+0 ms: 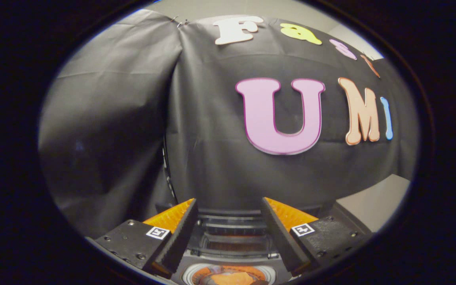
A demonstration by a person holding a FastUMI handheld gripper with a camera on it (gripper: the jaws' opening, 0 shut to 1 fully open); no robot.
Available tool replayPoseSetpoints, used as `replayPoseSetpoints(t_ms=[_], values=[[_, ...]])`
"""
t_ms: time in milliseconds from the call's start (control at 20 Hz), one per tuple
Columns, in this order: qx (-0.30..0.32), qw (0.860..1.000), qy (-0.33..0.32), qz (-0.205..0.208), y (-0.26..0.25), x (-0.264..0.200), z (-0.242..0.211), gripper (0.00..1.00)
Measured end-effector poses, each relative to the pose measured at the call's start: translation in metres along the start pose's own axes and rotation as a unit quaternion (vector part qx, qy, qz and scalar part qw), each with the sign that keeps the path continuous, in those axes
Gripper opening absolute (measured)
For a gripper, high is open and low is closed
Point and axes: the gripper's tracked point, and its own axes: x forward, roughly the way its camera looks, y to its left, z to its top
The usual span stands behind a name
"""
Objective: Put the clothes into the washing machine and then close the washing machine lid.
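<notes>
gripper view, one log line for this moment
gripper: open, holding nothing | washing machine: below fingers, clothes in drum | lid: cannot tell

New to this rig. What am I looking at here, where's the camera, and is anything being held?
This is a handheld two-finger gripper, carried by a person rather than by a robot arm. The fisheye camera rides on it and looks forward along the fingers. They stand open, apart, with nothing between them. Just below and between them is the washing machine, seen from above, with its round opening showing something orange inside, possibly clothing. Beyond is the booth's black cloth wall, with a grey surface beside the machine.
</notes>
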Motion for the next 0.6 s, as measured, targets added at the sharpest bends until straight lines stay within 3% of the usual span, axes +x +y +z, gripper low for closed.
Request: replayPoseSetpoints(t_ms=[250,600], values=[[0.059,0.996,-0.058,-0.025,-0.001,0.033,0.038,0.96],[0.039,0.998,-0.005,-0.047,-0.003,0.096,-0.025,0.96]])
